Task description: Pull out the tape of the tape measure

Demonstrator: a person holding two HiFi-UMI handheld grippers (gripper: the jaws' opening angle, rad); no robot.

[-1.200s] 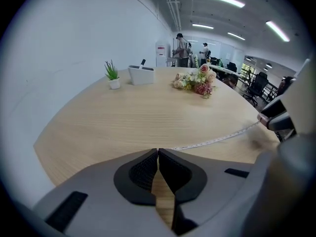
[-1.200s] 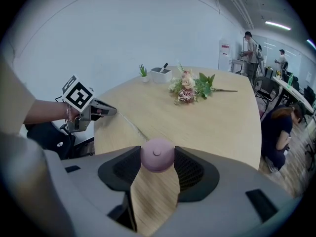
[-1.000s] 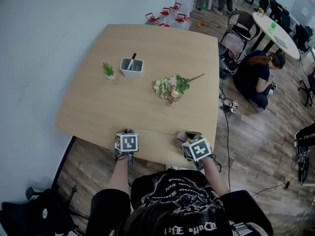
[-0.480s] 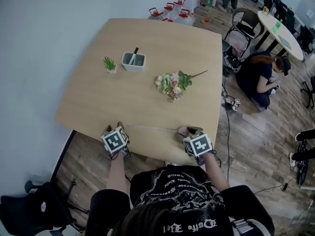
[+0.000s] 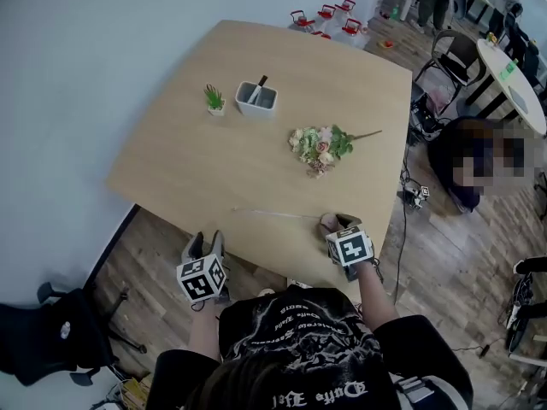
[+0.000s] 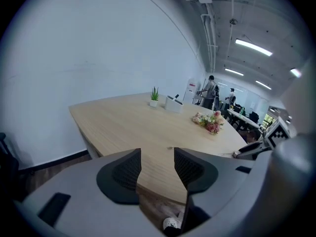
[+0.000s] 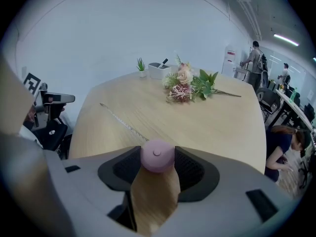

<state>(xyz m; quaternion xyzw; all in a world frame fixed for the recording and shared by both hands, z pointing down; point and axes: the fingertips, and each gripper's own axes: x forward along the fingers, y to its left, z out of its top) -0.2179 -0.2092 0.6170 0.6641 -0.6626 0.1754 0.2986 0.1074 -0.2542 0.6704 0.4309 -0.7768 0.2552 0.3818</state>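
Tape measure: a small round pale-pink case (image 7: 157,158) with a little button at the middle of its face; it sat near the table's near edge, toward the right corner.
Tape: a thin, pale strip (image 5: 273,214), drawn out of the case and lying flat on the table, running leftward from the case; fine markings showed along it in the right gripper view, too small to read.
Tape's free end: it lay loose on the wood, with nothing holding it.
Right gripper (image 5: 333,224): its two dark ribbed pads were clamped on either side of the pink case, which sat right at the jaw tips.
Left gripper (image 6: 157,152): its jaws stood wide but were closing, with nothing between them, only the table edge and floor beyond; in the head view it hung off the table's near-left edge, apart from the tape.
Table (image 5: 197,161): light wood with rounded corners.
Flowers (image 5: 320,142): a bunch of pink and cream blooms with green leaves lay on its side, past the tape toward the table's middle.
Far side: a white box-shaped holder (image 5: 256,97) with a dark stick in it stood just beside a small potted green plant (image 5: 214,100).
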